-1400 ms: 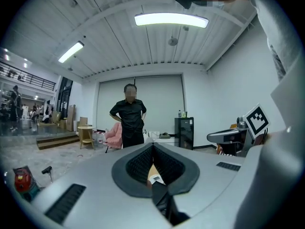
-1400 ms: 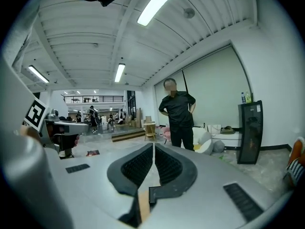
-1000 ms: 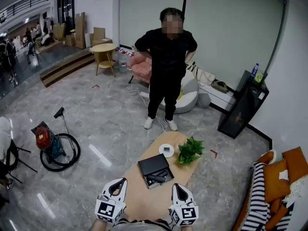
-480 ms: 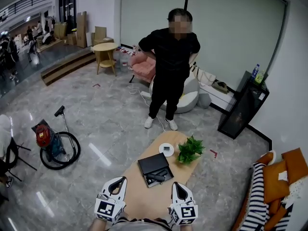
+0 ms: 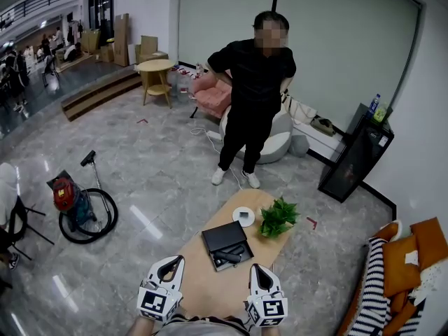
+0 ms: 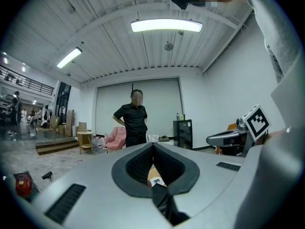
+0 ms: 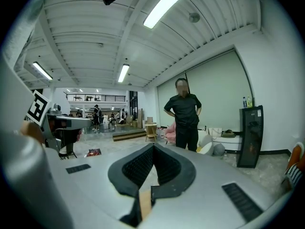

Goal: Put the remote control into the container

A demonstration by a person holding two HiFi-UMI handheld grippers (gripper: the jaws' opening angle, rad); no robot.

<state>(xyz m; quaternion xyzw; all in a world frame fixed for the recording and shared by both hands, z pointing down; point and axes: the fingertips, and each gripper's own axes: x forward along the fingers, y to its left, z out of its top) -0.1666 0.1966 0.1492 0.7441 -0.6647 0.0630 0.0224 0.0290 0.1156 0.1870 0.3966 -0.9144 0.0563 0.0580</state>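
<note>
grey stone floor surrounds a low wooden table (image 5: 207, 285), where the dark container (image 5: 222, 235) sits past both grippers. the remote control (image 5: 228, 258) lies at the container's near edge, long axis running left to right; whether it already rests inside is unclear. the left gripper (image 5: 175, 262) and right gripper (image 5: 256, 271) hover with jaws closed and empty, the right one nearer.

The container (image 5: 225, 237) and remote (image 5: 228, 259) are shown in black, the table (image 5: 210, 290) in tan, the plant (image 5: 278, 218) in green. The grey left gripper (image 5: 176, 260) and right gripper (image 5: 256, 269) are marked with black-and-white squares. A blanket (image 5: 374, 278) is striped black and white; cushions (image 5: 428, 238) are coloured orange.
</note>
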